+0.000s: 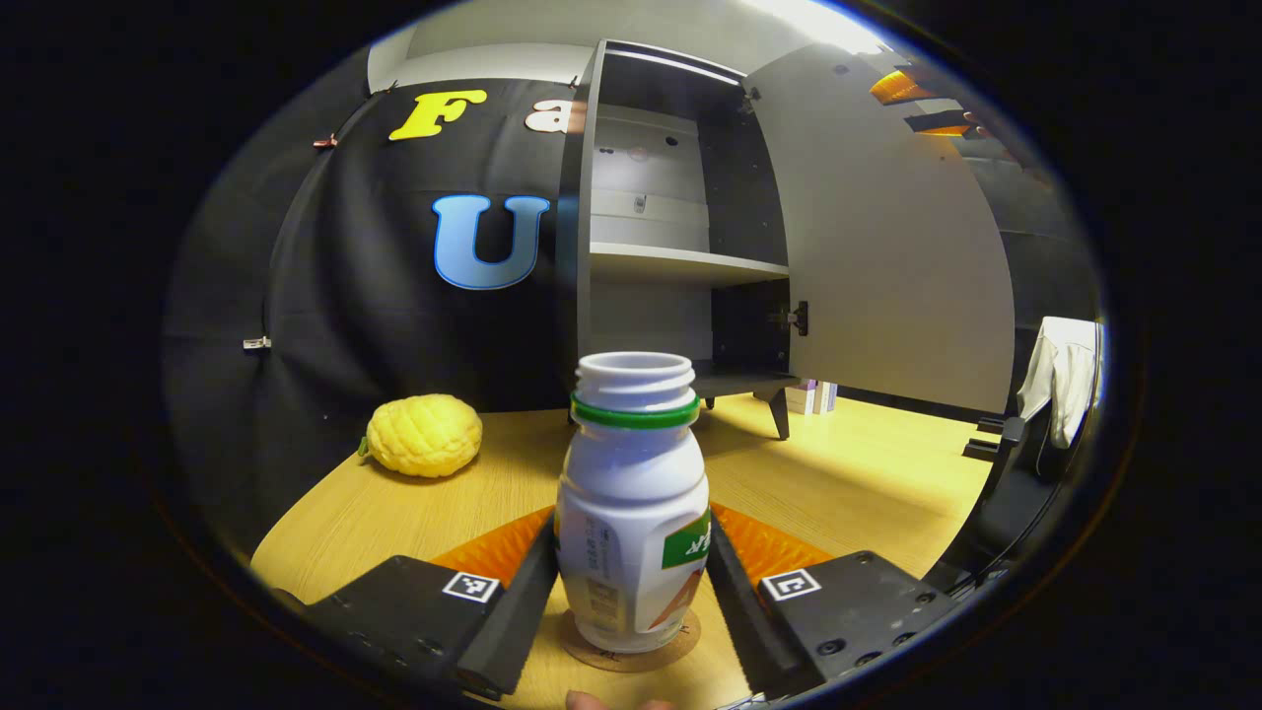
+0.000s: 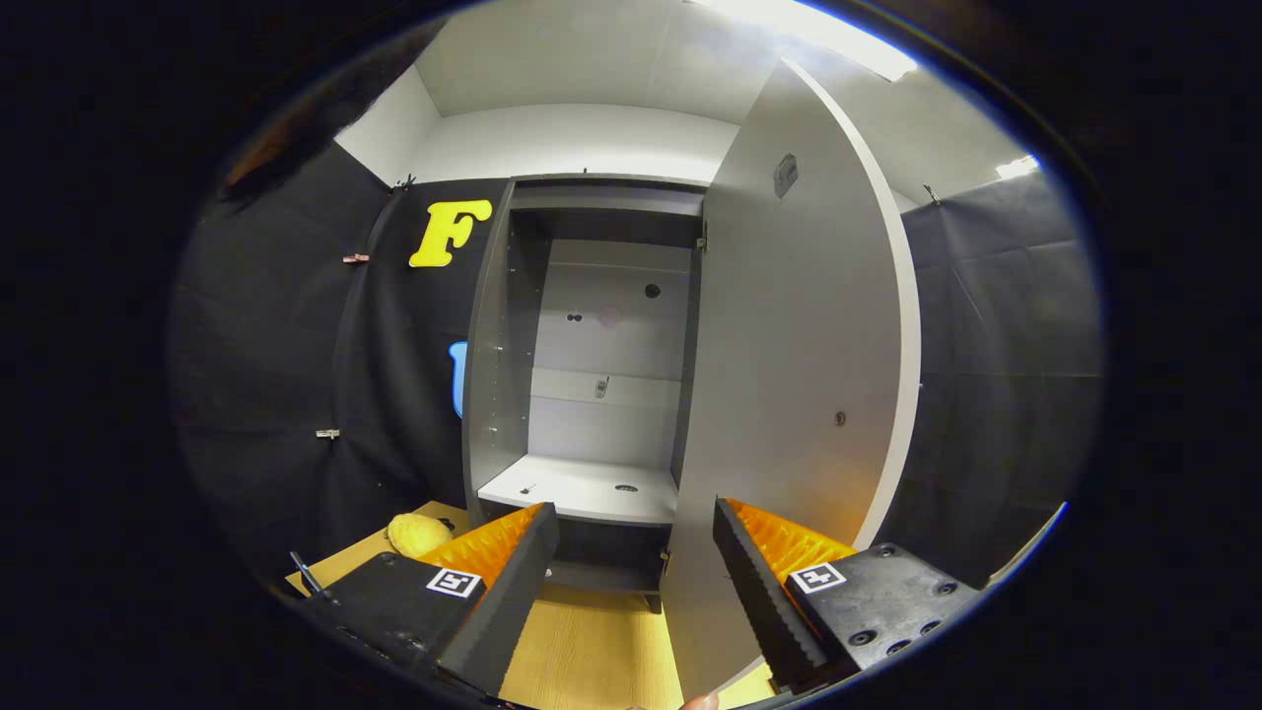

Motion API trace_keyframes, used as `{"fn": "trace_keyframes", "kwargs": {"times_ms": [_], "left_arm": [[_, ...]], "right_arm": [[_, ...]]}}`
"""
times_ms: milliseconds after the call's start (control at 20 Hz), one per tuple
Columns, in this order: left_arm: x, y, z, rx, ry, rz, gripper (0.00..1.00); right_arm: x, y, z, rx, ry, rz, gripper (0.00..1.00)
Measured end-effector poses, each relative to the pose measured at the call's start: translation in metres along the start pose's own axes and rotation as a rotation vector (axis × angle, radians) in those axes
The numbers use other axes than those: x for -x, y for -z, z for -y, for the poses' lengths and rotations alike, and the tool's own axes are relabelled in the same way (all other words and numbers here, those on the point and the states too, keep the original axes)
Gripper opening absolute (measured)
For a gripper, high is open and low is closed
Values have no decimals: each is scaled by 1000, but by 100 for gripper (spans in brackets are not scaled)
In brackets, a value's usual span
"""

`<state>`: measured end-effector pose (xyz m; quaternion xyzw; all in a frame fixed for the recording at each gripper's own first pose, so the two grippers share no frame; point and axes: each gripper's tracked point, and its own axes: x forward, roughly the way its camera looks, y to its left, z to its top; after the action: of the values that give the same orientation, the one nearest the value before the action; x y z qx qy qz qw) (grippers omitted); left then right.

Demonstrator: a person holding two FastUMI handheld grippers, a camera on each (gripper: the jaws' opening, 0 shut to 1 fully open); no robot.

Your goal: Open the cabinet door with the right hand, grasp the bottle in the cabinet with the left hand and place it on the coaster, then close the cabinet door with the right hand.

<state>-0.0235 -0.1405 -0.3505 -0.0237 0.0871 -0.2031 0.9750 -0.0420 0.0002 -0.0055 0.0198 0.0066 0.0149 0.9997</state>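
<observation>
A white bottle (image 1: 631,513) with a green neck ring and no cap stands upright on a round brown coaster (image 1: 680,646) on the wooden table (image 1: 868,463). My left gripper (image 1: 631,528) is shut on it, one finger against each side of its body. Behind it the grey cabinet (image 1: 680,264) is open, its door (image 1: 887,247) swung out to the right and its shelves bare. In the right gripper view my right gripper (image 2: 633,515) is open and holds nothing. It sits close to the cabinet (image 2: 592,488), and the door (image 2: 799,375) rises just behind its right finger.
A bumpy yellow fruit-like object (image 1: 424,434) lies on the table's far left by the black cloth wall, and also appears as a small yellow lump (image 2: 419,532) left of the cabinet. A chair draped with white cloth (image 1: 1065,385) stands off the table's right edge.
</observation>
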Motion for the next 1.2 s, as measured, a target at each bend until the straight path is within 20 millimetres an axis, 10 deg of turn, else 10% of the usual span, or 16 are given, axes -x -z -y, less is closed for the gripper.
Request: {"fn": "trace_keyframes", "kwargs": {"times_ms": [750,1200], "left_arm": [[61,18,4,41,-26,-131,93],[114,-97,-14,32,-164,-10,93]], "right_arm": [[39,7,9,-45,-62,5,97],[88,13,83,-125,106,-49,94]]}}
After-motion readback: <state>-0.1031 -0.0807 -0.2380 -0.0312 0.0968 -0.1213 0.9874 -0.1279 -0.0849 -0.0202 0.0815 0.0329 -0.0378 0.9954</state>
